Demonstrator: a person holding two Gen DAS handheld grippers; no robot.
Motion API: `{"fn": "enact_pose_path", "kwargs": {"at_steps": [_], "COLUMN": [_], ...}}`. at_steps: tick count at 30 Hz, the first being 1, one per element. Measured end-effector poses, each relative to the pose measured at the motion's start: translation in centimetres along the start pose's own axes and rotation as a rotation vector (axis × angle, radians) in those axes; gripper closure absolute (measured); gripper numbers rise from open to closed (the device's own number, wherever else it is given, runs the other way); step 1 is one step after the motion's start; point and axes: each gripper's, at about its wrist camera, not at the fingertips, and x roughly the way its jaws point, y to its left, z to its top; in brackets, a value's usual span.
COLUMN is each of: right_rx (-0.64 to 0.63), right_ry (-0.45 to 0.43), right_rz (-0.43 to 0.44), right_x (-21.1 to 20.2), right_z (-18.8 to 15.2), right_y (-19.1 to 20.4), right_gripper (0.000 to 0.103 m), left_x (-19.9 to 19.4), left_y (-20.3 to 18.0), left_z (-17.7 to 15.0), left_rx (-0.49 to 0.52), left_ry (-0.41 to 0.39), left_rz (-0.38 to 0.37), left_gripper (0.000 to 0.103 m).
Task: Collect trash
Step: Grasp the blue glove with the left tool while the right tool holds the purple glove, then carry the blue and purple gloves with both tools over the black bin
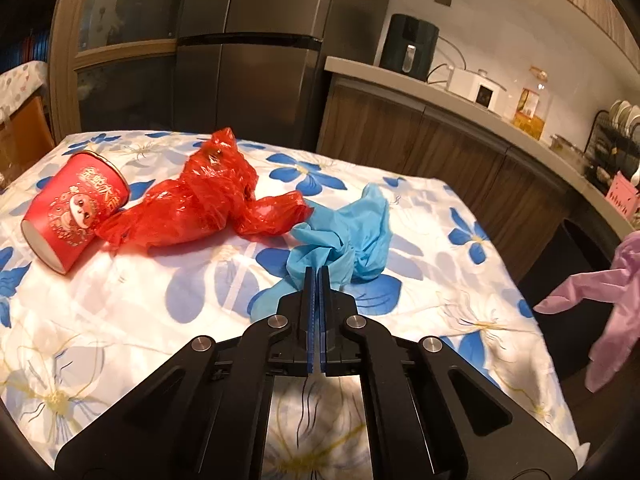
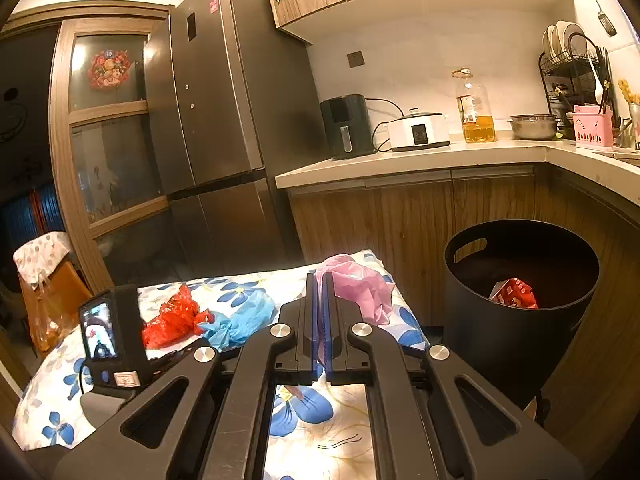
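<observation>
My left gripper [image 1: 319, 276] is shut, its tips pinching the near edge of a crumpled blue glove [image 1: 352, 232] that lies on the floral tablecloth [image 1: 120, 320]. Left of the glove lies a crumpled red plastic bag [image 1: 204, 204], and a red paper cup [image 1: 76, 216] rests on its side beside it. My right gripper [image 2: 319, 280] is shut on a pink glove [image 2: 356, 288], held up past the table's right edge; the same pink glove [image 1: 616, 292] hangs at the right of the left wrist view. The blue glove [image 2: 244, 320] and red bag [image 2: 172, 320] also show in the right wrist view.
A black round bin [image 2: 520, 344] stands on the floor right of the table, with a red carton [image 2: 514, 294] inside. Behind are a dark fridge [image 2: 224, 120] and a wooden counter [image 2: 400, 160] with appliances. The left gripper's camera body [image 2: 108, 336] sits low at the left.
</observation>
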Motion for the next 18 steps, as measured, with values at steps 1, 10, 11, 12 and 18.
{"fn": "enact_pose_path", "kwargs": {"at_steps": [1, 10, 11, 12, 18], "right_rx": [0.001, 0.02, 0.02, 0.02, 0.017], "right_ry": [-0.002, -0.021, -0.025, -0.03, -0.054], "right_rz": [0.0, 0.013, 0.014, 0.012, 0.011], "right_x": [-0.1, -1.6, -1.9, -2.1, -3.6], "right_z": [0.0, 0.9, 1.0, 1.0, 1.6], "right_y": [0.0, -0.7, -0.8, -0.8, -1.1], "right_gripper": [0.1, 0.1, 0.1, 0.1, 0.1], "left_x": [-0.5, -6.6, -7.1, -7.8, -10.8], "left_y": [0.0, -1.7, -2.0, -2.3, -4.7], "left_z": [0.0, 1.5, 1.6, 1.8, 2.7], "left_rx": [-0.001, 0.031, 0.037, 0.044, 0.082], "left_ry": [-0.005, -0.092, -0.103, -0.114, -0.158], "left_rz": [-0.005, -0.099, -0.109, -0.121, -0.182], "left_gripper": [0.103, 0.103, 0.103, 0.103, 0.103]}}
